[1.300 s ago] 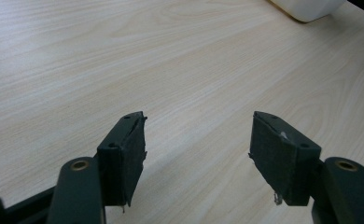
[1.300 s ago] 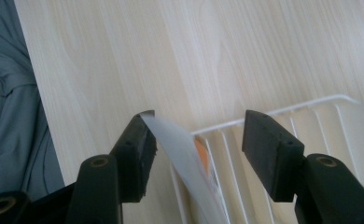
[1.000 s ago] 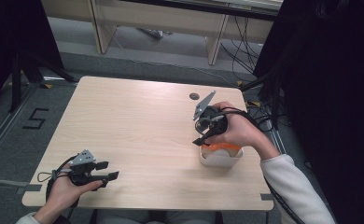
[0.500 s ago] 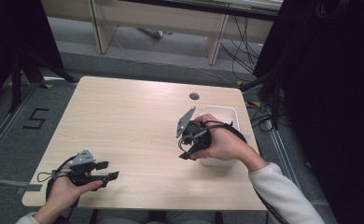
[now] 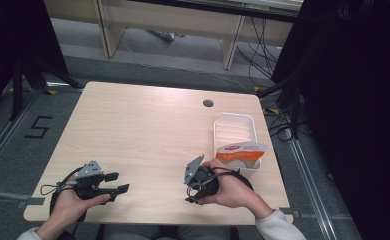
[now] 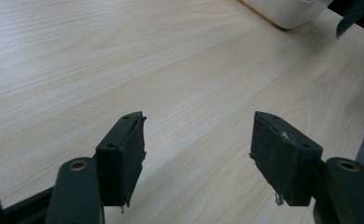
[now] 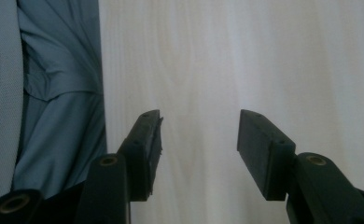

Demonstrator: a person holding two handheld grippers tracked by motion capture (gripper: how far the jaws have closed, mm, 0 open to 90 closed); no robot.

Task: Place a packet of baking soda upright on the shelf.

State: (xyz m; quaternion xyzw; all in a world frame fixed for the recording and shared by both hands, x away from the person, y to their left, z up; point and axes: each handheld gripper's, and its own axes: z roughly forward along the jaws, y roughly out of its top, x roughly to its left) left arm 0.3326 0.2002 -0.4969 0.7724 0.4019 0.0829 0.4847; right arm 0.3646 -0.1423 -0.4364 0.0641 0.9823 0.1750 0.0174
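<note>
Table (image 5: 148, 130) of pale wood, seen from above; a small round hole (image 5: 208, 103) sits near its far edge. White tray (image 5: 234, 131) lies on the right side of the table, long axis running away from the person. An orange-and-white packet (image 5: 241, 152) lies in the near end of the tray, its upper edge overhanging the right rim.

Left gripper (image 5: 118, 183) is held in the left hand (image 5: 70, 205) at the near left corner of the table, jaws pointing right. In the left gripper view the jaws stand wide apart with nothing between them, bare wood beneath; left gripper (image 6: 196, 154). A corner of the tray (image 6: 287, 8) shows at the top of that view.

Right gripper (image 5: 192, 196) is held in the right hand (image 5: 233, 190) near the front edge, just beside the near end of the tray, jaws pointing toward the person. In the right gripper view the jaws are apart and empty over the wood; right gripper (image 7: 199, 144). Blue-grey cloth (image 7: 54, 93), the person's clothing, shows past the table edge at the left of that view.
</note>
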